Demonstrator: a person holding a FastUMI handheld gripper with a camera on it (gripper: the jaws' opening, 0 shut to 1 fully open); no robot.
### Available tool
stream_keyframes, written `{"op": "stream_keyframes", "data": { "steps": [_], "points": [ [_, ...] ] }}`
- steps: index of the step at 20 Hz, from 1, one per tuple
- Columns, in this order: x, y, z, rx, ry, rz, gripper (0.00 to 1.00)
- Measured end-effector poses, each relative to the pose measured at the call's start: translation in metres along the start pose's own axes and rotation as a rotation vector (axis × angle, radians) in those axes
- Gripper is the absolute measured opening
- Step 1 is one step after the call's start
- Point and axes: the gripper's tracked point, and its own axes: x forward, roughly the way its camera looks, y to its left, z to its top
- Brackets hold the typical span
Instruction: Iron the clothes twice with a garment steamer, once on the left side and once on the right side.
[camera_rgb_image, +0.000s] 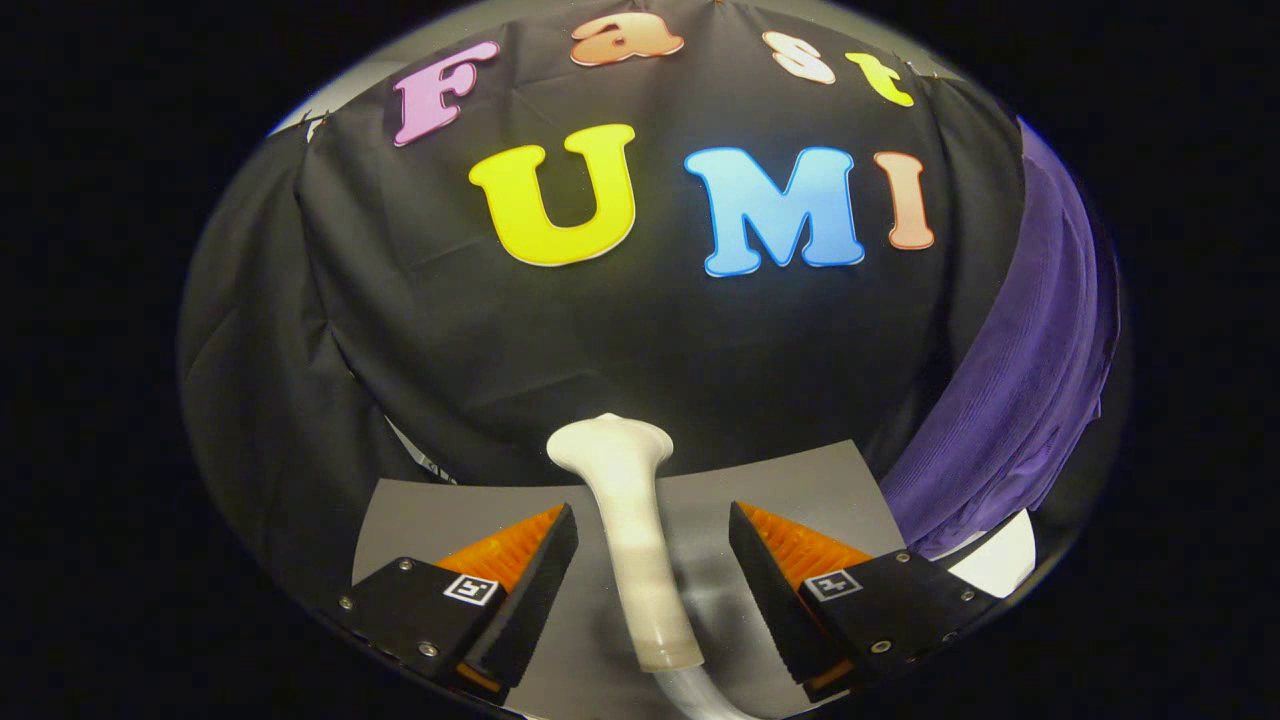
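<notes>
Btwn open hand-held gripper fingers: 1 steamer

Before me lies a grey tabletop, flat and bare where it shows. A black cloth wall rises from the tabletop's far edge, creased and sagging. Off the tabletop's near right corner I see a white patch, unclear.

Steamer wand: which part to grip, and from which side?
Grip the steamer wand on its straight handle shaft, below the flared head. It lies lengthwise on the grey table, already centred between the open fingers of the gripper, hose at the near end. Probably come straight down and forward, then close across the shaft; the purple garment hangs to the right.
</notes>
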Motion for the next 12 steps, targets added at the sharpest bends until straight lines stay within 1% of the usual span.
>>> {"op": "stream_keyframes", "data": {
  "steps": [3,5,7,8,9,10,12],
  "points": [
    [0.023,-0.005,-0.013,0.005,0.079,-0.001,0.95],
    [0.039,0.002,-0.028,0.017,0.129,0.02,0.96],
    [0.045,0.007,-0.041,0.012,0.174,0.028,0.96],
    [0.045,0.009,-0.045,0.004,0.176,0.019,0.96],
    [0.046,0.01,-0.041,-0.003,0.158,0.016,0.94],
    [0.048,0.013,-0.043,-0.006,0.168,0.021,0.93],
    [0.048,0.01,-0.044,-0.028,0.153,-0.019,0.86]
  ]
}}
